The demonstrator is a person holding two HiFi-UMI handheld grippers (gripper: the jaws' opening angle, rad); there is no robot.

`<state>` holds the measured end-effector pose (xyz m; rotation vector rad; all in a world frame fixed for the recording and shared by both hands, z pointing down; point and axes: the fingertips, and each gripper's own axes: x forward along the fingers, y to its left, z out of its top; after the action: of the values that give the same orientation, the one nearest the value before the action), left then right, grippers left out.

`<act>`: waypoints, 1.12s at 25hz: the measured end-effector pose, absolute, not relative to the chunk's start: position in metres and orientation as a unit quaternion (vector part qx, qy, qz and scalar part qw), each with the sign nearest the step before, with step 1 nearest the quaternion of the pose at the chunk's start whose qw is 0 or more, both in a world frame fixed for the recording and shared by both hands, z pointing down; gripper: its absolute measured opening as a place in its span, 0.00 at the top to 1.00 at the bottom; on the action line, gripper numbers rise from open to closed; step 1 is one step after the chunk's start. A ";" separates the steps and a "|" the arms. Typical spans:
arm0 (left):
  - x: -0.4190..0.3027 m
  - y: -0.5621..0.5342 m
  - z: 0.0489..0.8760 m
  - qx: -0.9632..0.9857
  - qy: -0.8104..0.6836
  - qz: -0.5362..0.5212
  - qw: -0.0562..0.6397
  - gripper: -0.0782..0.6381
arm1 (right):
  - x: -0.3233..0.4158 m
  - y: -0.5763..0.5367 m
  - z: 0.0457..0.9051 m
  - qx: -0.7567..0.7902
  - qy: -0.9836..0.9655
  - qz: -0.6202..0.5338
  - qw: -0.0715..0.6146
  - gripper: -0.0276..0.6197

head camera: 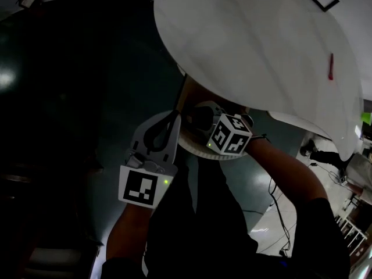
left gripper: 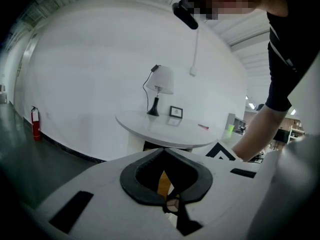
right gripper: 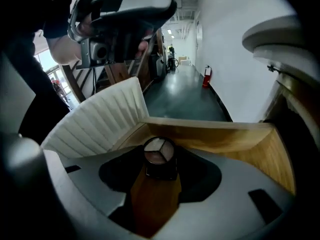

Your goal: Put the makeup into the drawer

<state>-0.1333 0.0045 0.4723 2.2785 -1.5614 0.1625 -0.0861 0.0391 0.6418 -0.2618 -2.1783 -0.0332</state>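
A small black makeup compact [right gripper: 159,157] with a round three-shade pan sits between the jaws of my right gripper [right gripper: 159,145], which is shut on it. It hangs over the wooden inside of the open drawer [right gripper: 240,144], just behind the drawer's white fluted front [right gripper: 102,119]. In the head view the right gripper [head camera: 200,121] reaches under the round white table [head camera: 250,45]. My left gripper [head camera: 173,118] is beside it, over the drawer front. Its tips meet in the left gripper view [left gripper: 162,152], with nothing held. A red makeup stick [head camera: 331,67] lies on the tabletop.
A lamp [left gripper: 160,84] and a small picture frame [left gripper: 175,112] stand on the table. The floor around it is dark and glossy, with a red fire extinguisher [right gripper: 206,76] by the wall. A cable [head camera: 276,205] lies on the floor at the right.
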 end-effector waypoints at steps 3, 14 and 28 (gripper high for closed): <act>-0.137 0.002 0.478 0.807 -0.558 0.057 0.186 0.88 | -0.090 0.043 0.657 -0.122 -0.879 -0.014 0.461 0.63; -0.135 0.006 0.497 0.807 -0.552 0.060 0.202 0.88 | -0.098 0.047 0.693 -0.148 -0.870 -0.027 0.470 0.63; -0.134 -0.003 0.448 0.800 -0.568 0.051 0.186 0.88 | -0.102 0.031 0.605 -0.093 -0.913 -0.054 0.393 0.63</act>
<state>-0.1338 -0.0031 0.4480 2.2538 -1.5984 0.1445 -0.1016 0.0308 0.6055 -0.2353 -2.3178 -0.1370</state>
